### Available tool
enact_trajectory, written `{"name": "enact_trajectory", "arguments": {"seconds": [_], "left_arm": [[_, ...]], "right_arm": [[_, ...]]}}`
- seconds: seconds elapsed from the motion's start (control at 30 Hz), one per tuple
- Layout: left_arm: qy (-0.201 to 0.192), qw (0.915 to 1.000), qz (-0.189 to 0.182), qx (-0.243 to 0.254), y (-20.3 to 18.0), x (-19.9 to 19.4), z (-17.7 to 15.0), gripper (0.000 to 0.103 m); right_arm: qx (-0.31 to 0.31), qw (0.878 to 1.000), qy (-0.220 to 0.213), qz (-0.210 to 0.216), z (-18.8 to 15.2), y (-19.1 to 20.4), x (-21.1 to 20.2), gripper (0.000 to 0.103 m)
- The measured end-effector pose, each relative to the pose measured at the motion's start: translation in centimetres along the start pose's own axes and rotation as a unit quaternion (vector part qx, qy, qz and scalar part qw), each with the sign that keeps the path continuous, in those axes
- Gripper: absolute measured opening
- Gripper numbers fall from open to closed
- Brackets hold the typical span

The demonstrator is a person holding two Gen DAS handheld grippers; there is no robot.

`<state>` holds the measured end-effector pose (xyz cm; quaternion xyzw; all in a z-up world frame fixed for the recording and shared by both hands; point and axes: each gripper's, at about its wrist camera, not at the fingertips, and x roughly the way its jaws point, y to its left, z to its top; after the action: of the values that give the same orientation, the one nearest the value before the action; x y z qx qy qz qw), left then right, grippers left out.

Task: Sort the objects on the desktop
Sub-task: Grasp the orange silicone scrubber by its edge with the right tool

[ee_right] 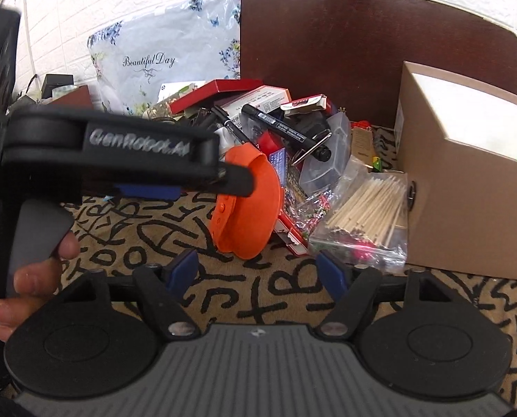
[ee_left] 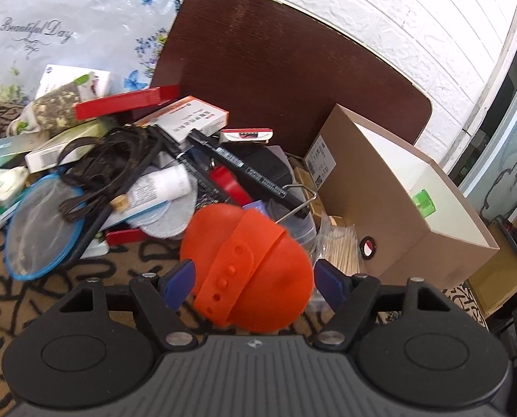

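The left gripper (ee_left: 253, 278) reaches in level from the left, its blue fingers (ee_left: 180, 279) spread wide on either side of an orange rubber disc (ee_left: 251, 271) with a strap, which stands on edge on the patterned mat (ee_right: 265, 295); whether the pads actually touch it I cannot tell. The right gripper (ee_right: 258, 272) hangs low over the mat with its fingers apart and nothing between them. Behind the disc lies a pile with a black marker (ee_left: 248, 170), a tube (ee_left: 161, 187) and cords (ee_left: 112, 160); a bag of wooden sticks (ee_right: 369, 208) sits against the cardboard box (ee_right: 466, 187).
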<state>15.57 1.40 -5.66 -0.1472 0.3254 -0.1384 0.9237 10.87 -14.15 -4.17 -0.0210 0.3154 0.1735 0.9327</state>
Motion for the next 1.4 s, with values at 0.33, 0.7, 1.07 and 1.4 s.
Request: {"name": "enact_trajectory", "arguments": {"seconds": [0.33, 0.7, 1.07, 1.4], "left_arm": [[0.009, 0.9999, -0.008, -0.003, -0.1, 1.7, 1.7, 0.077], [0.018, 0.9996, 0.021, -0.005, 2.4, -0.1, 0.8, 0.051], [0.037, 0.9986, 0.033, -0.019, 3.8, 0.2, 0.3, 0.029], [0.03, 0.999, 0.034, -0.001, 1.9, -0.7, 0.6, 0.023]], "right_arm": [[-0.001, 1.0, -0.025, 0.008, 1.0, 0.3, 1.7, 0.034], [-0.082, 0.993, -0.041, 0.073, 0.4, 3.1, 1.4, 0.019], [-0.099, 0.993, -0.016, 0.059, 0.0, 4.3, 2.7, 0.02], [-0.094, 0.993, -0.02, 0.068, -0.1, 4.1, 1.3, 0.009]]}}
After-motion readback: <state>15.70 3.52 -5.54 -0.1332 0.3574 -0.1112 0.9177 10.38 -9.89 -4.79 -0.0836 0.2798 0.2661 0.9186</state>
